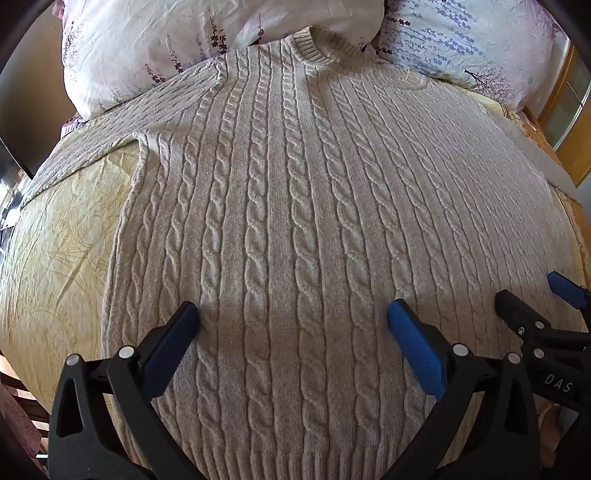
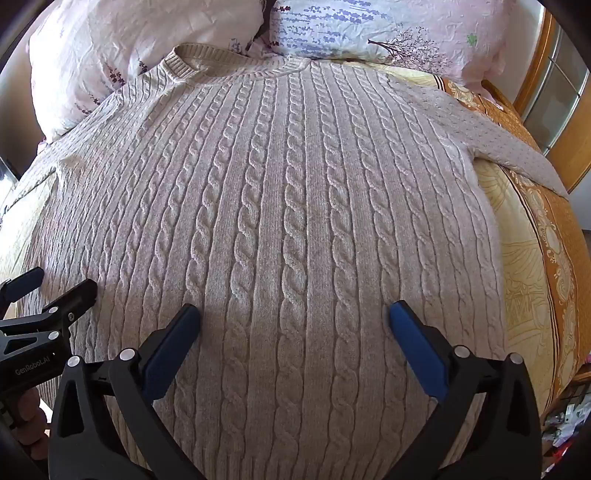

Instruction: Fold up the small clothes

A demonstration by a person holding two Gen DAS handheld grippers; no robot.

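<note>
- The bed (image 1: 55,236) carries a pale yellow patterned sheet with an orange border along one side (image 2: 554,229).
- A cream cable-knit sweater (image 1: 295,206) lies flat, front up, across the middle of the bed, its ribbed collar (image 1: 314,44) toward the pillows and its hem toward the cameras.
- The sweater's sleeves spread out to either side: one (image 1: 81,147) toward the bed's plain yellow side, the other (image 2: 517,147) over the orange border.
- Two floral pillows sit at the head of the bed, a white-and-purple one (image 1: 155,44) and a bluish one (image 2: 369,33), both touching the sweater's collar.
- The left gripper (image 1: 293,312) hangs over the sweater's lower body, blue-padded fingers spread wide, nothing between them.
- The right gripper (image 2: 294,314) hangs just beside it over the same lower part, also spread wide and pinching nothing.
</note>
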